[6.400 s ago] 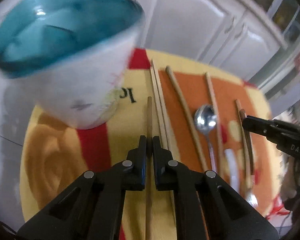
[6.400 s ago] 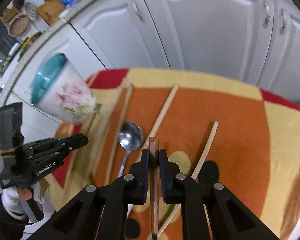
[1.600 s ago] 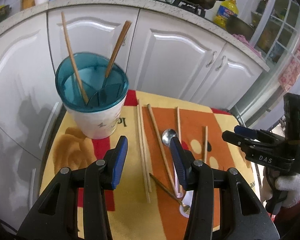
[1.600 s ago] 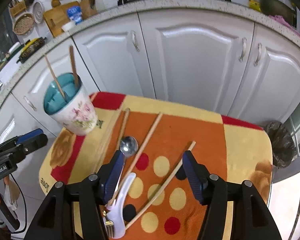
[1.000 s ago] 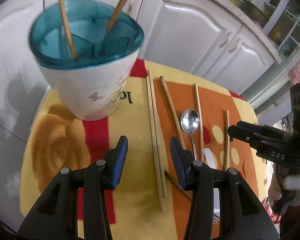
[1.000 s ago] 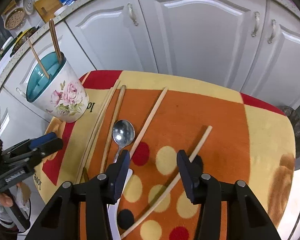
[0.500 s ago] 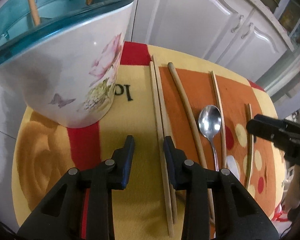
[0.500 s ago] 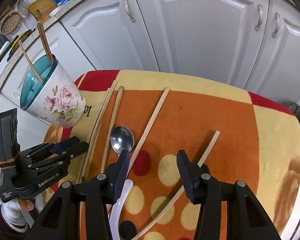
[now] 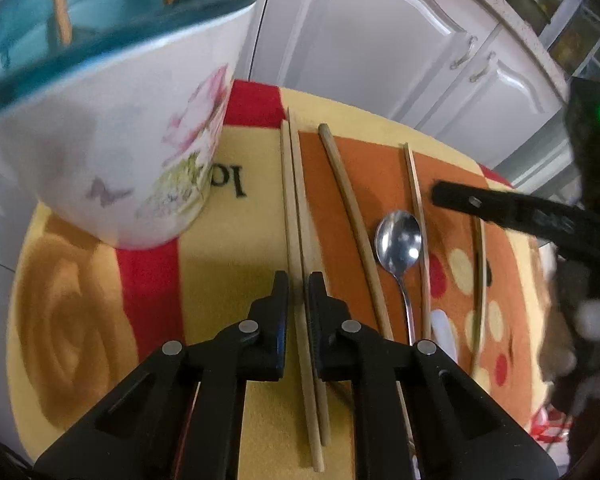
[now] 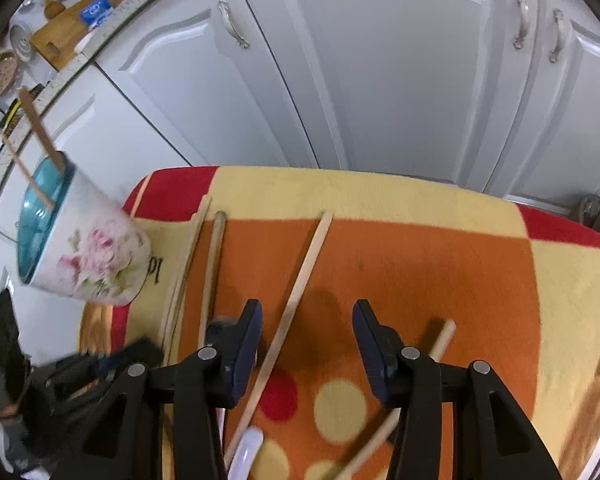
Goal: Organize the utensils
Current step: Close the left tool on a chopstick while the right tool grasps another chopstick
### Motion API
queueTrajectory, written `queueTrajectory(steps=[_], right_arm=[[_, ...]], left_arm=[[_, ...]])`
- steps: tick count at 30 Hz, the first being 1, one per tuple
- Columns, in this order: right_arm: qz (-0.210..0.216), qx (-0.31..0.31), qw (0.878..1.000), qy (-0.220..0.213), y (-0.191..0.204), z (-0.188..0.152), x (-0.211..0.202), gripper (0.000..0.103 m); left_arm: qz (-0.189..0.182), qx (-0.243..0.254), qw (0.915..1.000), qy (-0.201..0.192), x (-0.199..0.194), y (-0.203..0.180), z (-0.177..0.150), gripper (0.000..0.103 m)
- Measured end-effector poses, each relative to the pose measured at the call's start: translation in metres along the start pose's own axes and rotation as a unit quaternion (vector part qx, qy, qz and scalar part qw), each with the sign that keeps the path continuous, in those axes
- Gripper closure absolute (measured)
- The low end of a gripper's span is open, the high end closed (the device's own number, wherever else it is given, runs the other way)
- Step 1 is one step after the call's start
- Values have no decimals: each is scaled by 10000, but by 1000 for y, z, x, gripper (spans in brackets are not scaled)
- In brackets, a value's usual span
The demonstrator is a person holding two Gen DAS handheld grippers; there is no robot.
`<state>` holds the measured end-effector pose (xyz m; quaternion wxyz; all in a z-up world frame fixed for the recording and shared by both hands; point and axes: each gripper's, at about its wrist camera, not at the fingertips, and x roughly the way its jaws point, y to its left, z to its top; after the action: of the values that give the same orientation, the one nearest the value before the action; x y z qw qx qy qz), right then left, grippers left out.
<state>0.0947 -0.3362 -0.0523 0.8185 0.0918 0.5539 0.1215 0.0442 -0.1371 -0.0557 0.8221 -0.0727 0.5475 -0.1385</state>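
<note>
Between left tool (image 9: 299,280) jaws, nearly closed, lay paired chopsticks (image 9: 296,208), grip unclear; right tool (image 10: 306,314) gaped over one chopstick (image 10: 300,280).

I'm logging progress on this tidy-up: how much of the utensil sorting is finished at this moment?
Two chopsticks already stand in the floral holder. The left gripper has its fingers narrowed around a chopstick pair on the mat, not clamped; the right gripper is open over another chopstick. The metal spoon and other chopsticks still lie loose.
</note>
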Motion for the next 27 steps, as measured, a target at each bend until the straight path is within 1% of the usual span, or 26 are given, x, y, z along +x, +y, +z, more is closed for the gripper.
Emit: queueTrajectory(steps=[2,3,4,6,7,10,11,12,13,14,17,19,21,23,24,25,27], right_arm=[[-52,-35,9999,100,2,5,12,60],[-70,-37,9998,163,3,7,18,63],[-115,-82,9998,106,4,8,20,67],[-183,-210,9995,110,8,10,21,72],[-237,-320,9992,92,10,10,21,82],[-280,-556,9980,87,12,6,20,90],[-253,-557,9981,100,11,4,19,91],[-233,-537,9982,93,9,3,16,94],[-223,-535,9983,98,8,2,15,97],[-184,-544,9983,125,8,-1,13,98],[-65,-599,9980,205,7,-11,9,99],[-46,-563,9981,231,4,-16,8,99],[9,-430,9988,224,-2,-16,6,99],[122,-123,9998,75,-10,-11,3,97],[175,33,9998,39,-14,-8,2,88],[171,119,9998,61,-16,-5,3,74],[161,142,9997,127,-14,2,9,74]], left_arm=[[37,-13,10000,-13,-1,1,-1,94],[-5,-42,10000,10,-1,2,-1,94],[-15,-43,10000,16,-1,3,-1,94],[15,-10,10000,0,0,1,0,94],[43,4,10000,-17,0,0,1,94],[140,-6,9999,-62,3,2,4,94],[111,-16,9999,-55,5,3,5,94],[106,-20,9999,-34,6,3,5,94],[122,2,9999,-35,6,2,5,95],[141,53,9999,-17,7,1,4,98],[152,219,9996,19,4,-3,-3,98],[114,229,9997,45,0,3,-10,98],[117,212,9997,68,-5,9,-16,98],[105,190,9997,84,-12,15,-21,98],[81,187,9997,98,-15,17,-24,98],[73,188,9997,112,-16,16,-25,98],[56,221,9996,138,-20,17,-31,98]])
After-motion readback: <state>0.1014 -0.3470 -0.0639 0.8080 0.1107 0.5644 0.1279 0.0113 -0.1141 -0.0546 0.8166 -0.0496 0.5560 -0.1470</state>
